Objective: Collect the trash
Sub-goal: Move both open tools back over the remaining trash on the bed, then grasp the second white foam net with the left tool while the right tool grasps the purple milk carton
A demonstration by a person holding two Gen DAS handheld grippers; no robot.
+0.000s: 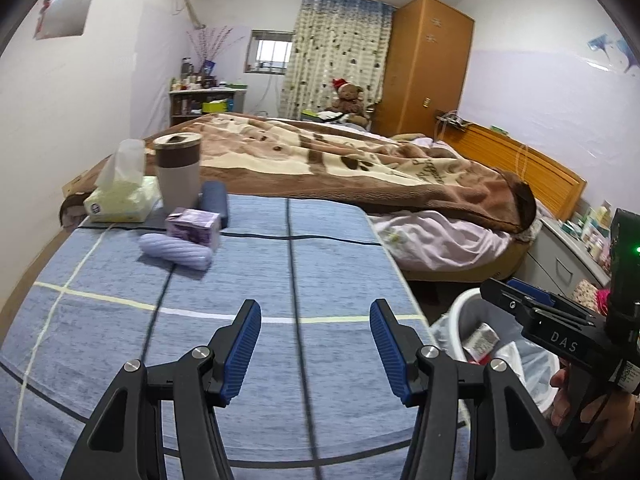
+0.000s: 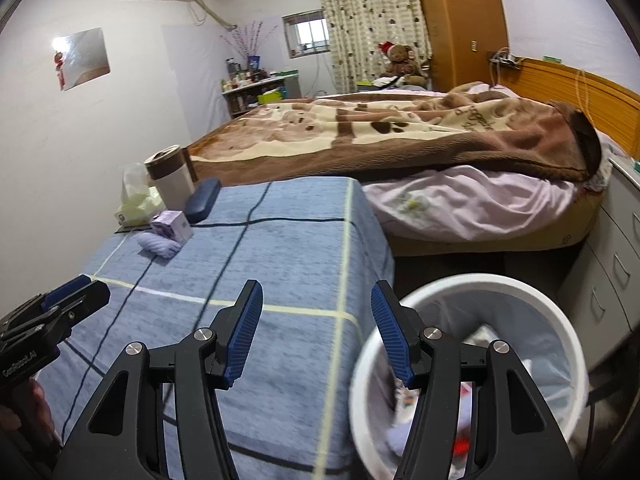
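A: Where is the trash?

B: In the white round bin (image 2: 560,320), a thin clear liner inside it. A crinkled red-and-white wrapper (image 1: 482,342) lies in there, its long axis slanting toward the bin's near wall, among blurred bits I cannot make out.

A: And the tongs?

B: The right tongs (image 2: 316,334) are spread, nothing between the ribbed blue pads, over the edge of the surface (image 2: 280,248) with one finger above the bin. The left tongs (image 1: 316,346) are spread and empty too, above the blue checked cloth.

A: Anything else there?

B: At the far corner: a soft tissue pack (image 1: 120,198), a cylindrical cup (image 1: 178,170), a dark oblong case (image 1: 216,202), a purple box (image 1: 194,226), a ribbed lilac roll (image 1: 174,250)
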